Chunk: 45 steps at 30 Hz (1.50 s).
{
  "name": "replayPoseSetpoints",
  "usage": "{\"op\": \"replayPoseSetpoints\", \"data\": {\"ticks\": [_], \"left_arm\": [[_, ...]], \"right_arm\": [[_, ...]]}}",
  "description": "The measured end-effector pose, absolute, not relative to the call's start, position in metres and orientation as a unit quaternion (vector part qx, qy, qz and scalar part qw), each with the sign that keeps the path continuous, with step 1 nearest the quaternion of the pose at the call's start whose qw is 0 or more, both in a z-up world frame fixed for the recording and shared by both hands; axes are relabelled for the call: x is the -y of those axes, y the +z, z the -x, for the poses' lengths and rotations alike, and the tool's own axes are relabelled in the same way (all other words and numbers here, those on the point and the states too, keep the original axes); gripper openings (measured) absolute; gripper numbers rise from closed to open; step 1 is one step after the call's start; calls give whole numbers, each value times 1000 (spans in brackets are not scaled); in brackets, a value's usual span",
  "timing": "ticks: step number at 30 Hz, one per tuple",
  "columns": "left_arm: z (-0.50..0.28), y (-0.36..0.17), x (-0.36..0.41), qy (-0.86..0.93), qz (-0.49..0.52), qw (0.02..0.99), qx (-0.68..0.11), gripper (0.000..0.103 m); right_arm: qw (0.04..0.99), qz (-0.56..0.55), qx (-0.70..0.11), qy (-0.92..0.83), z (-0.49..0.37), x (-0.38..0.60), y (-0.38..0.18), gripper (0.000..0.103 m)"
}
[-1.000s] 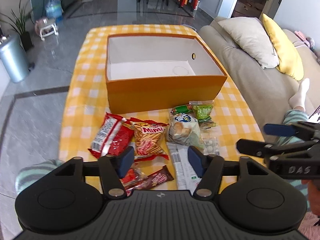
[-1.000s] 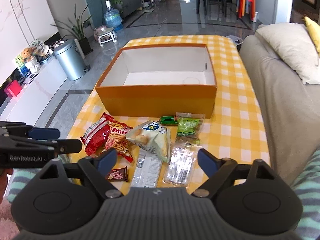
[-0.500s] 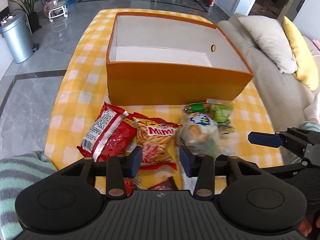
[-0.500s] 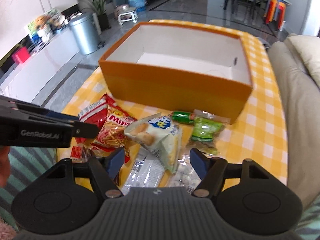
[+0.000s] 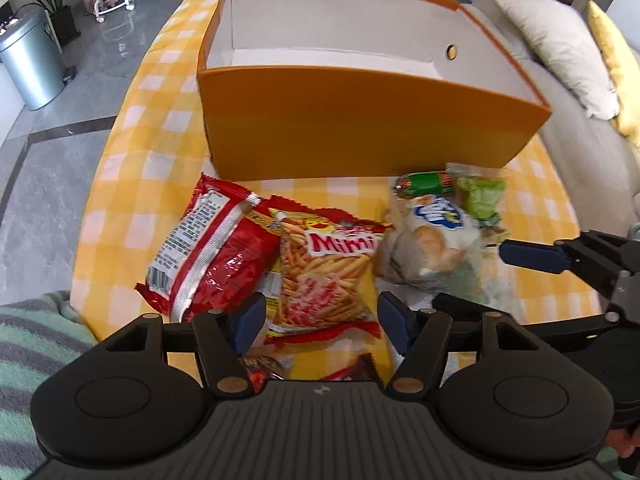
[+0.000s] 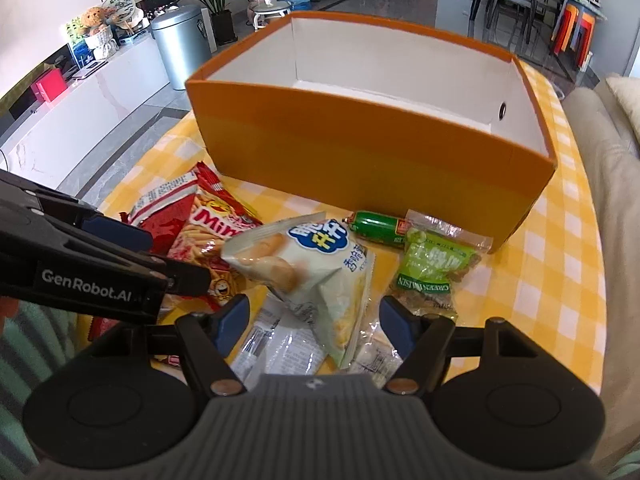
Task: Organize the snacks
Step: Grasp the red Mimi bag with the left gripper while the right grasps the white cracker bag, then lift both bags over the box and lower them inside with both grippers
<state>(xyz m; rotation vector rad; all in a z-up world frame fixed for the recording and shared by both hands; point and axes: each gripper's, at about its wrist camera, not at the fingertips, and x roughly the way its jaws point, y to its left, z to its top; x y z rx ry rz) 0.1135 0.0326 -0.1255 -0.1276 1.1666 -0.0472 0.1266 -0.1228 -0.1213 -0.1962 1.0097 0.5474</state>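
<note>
An open, empty orange box (image 5: 360,120) stands on the yellow checked table (image 5: 132,184), with snacks lying in front of it. My left gripper (image 5: 322,320) hovers low over the "Mimi" stick-snack bag (image 5: 324,268). Its jaws are opening; the bag's lower end lies between the pads, unpressed. A red foil bag (image 5: 208,248) lies to its left. My right gripper (image 6: 313,322) stands open over the white biscuit bag (image 6: 316,260), whose corner lies between the fingers. Behind it lie a green sausage (image 6: 372,226) and a green raisin packet (image 6: 432,264).
Clear wrapped packets (image 6: 280,344) and chocolate bars (image 5: 352,368) lie partly hidden under the grippers at the table's near edge. A sofa with pillows (image 5: 560,52) runs along the right. A steel bin (image 5: 32,64) stands on the floor to the left.
Both grippers have sunk and moved closer to the snacks. The left jaws narrowed, then widened again. The right jaws have narrowed a little.
</note>
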Motion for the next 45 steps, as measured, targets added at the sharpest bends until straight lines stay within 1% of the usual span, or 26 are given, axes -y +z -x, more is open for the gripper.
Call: {"op": "replayPoseSetpoints", "data": {"ticks": [4, 6, 7, 11, 13, 17, 18, 19, 21, 27, 35, 45], "left_arm": [[-119, -133, -34, -23, 67, 824, -563, 71], [-122, -136, -34, -21, 67, 821, -567, 67], [-123, -138, -34, -21, 67, 820, -568, 66], [-125, -142, -31, -23, 62, 820, -569, 62], [-126, -144, -29, -24, 59, 820, -568, 57], [-124, -147, -29, -22, 63, 822, -565, 50], [-124, -147, -29, -20, 64, 824, -563, 49], [-123, -147, -29, -19, 64, 824, -562, 48], [-121, -146, -30, -17, 64, 826, -559, 44], [-113, -136, -29, -16, 64, 835, -546, 40], [-100, -114, -30, -21, 73, 850, -522, 39], [-89, -73, -37, -25, 91, 875, -475, 38]], "right_arm": [[833, 88, -480, 261, -132, 122, -129, 68], [832, 91, -479, 264, -133, 120, -131, 63], [831, 92, -481, 266, -134, 120, -133, 59], [827, 90, -489, 262, -136, 121, -138, 41], [827, 85, -491, 260, -138, 123, -139, 39], [827, 81, -493, 260, -137, 124, -140, 32], [826, 82, -492, 261, -137, 124, -140, 28], [827, 85, -491, 258, -136, 123, -139, 12], [828, 87, -491, 254, -136, 124, -139, 11], [837, 69, -483, 249, -134, 131, -131, 5], [845, 28, -475, 245, -123, 144, -110, 0], [866, 34, -433, 247, -97, 146, -62, 0]]}}
